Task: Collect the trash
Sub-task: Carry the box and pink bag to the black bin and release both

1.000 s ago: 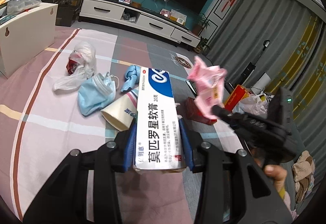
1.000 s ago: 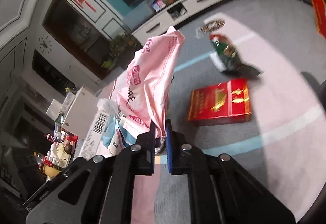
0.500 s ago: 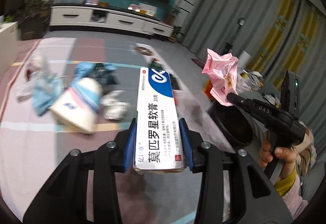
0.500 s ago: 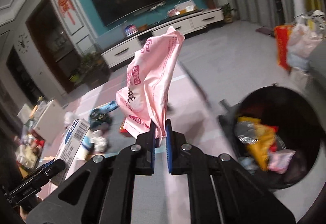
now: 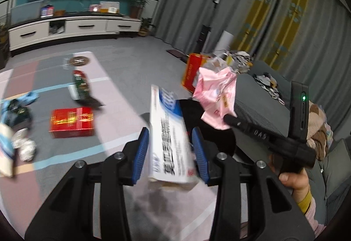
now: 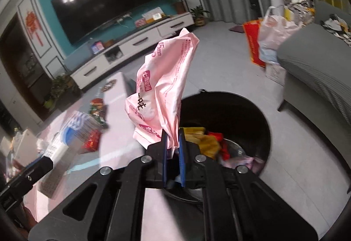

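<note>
the left gripper [image 5: 171,151] has its jaws pinching a white and blue ointment box [image 5: 170,135], held in the air above the striped mat [image 5: 114,131]. the right gripper [image 6: 173,153] has its jaws pressed together on a crumpled pink wrapper [image 6: 162,96], just over the near rim of the black trash bin [image 6: 252,114], which holds yellow and red wrappers.

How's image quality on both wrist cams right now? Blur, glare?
Left wrist: motion blur smears the white and blue carton and the red box on the floor; fisheye bends the grey curtains. Right wrist: the pink plastic wrapper is sharp, ceiling lights glare on the TV screen, left edge smeared.
</note>
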